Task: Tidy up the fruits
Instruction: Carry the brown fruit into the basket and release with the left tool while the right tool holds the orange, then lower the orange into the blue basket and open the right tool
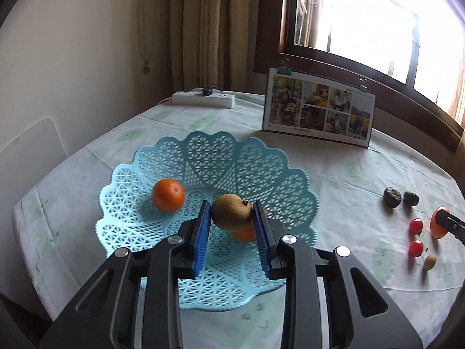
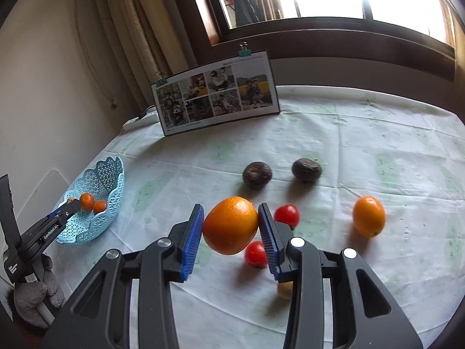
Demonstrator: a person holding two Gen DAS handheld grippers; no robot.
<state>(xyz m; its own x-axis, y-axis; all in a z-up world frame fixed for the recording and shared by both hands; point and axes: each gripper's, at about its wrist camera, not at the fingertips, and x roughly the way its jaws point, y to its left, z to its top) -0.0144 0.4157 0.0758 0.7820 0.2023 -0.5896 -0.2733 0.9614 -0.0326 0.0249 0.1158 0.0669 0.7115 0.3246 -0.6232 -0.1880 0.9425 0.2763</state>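
Observation:
My left gripper (image 1: 231, 212) is shut on a brown kiwi (image 1: 231, 212), holding it just over the pale blue lattice basket (image 1: 212, 145). Inside the basket sit a tangerine (image 1: 168, 195) and a second one (image 1: 245, 234), half hidden under the kiwi. My right gripper (image 2: 231, 215) is shut on a large orange (image 2: 230, 225) a little above the tablecloth. Around it lie two cherry tomatoes (image 2: 286, 215) (image 2: 255, 254), two dark wrinkled fruits (image 2: 257, 175) (image 2: 306, 169), an oval orange fruit (image 2: 369, 216) and a small brown fruit (image 2: 284, 289) partly under my right finger.
A photo board (image 2: 216, 99) stands at the back of the table under the window. A white power strip (image 1: 203, 99) lies at the back left corner. The basket (image 2: 113, 186) is far to the left in the right wrist view, near a white chair back (image 1: 29, 151).

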